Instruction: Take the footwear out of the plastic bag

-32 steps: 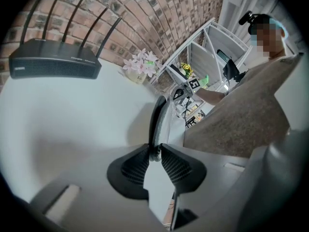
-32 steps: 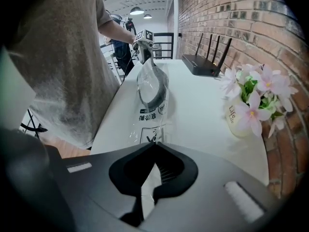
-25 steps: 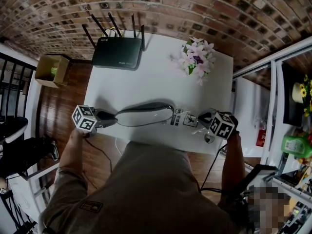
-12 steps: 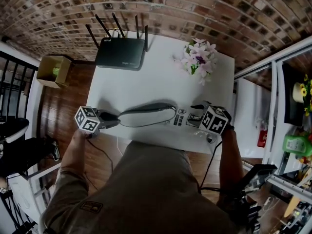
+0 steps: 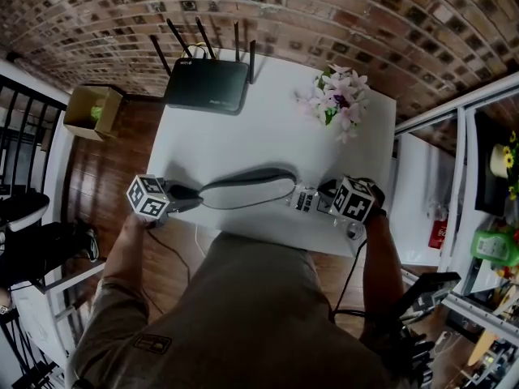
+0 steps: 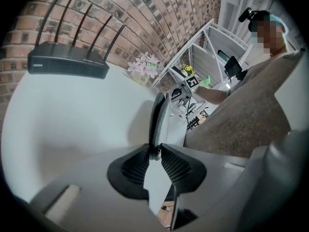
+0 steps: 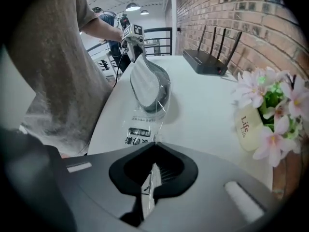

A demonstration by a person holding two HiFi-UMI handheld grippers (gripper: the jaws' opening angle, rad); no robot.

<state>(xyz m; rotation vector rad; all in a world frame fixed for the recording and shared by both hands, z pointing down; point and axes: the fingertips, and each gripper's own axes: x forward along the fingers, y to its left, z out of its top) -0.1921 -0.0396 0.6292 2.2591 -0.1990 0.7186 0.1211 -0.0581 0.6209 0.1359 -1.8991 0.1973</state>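
Note:
A grey and white slipper [image 5: 247,186] lies lengthwise near the table's front edge inside a clear plastic bag [image 5: 304,199] with black print at its right end. My left gripper [image 5: 195,194] is shut on the slipper's left end; in the left gripper view the pads [image 6: 145,159] pinch the slipper [image 6: 159,115] by its thin edge. My right gripper [image 5: 324,194] points steeply down at the bag's printed end. In the right gripper view its jaws [image 7: 152,170], which have just been closing, are shut on the clear film of the bag [image 7: 140,129], with the slipper [image 7: 149,86] beyond.
A black router [image 5: 207,86] with several antennas stands at the back left of the white table [image 5: 268,128]. A pot of pink flowers [image 5: 340,104] is at the back right. A cardboard box [image 5: 89,112] sits on the wooden floor to the left.
My right gripper has moved left along the table's front edge toward the slipper, and the bag's printed end looks shorter between them. The left gripper has stayed in place.

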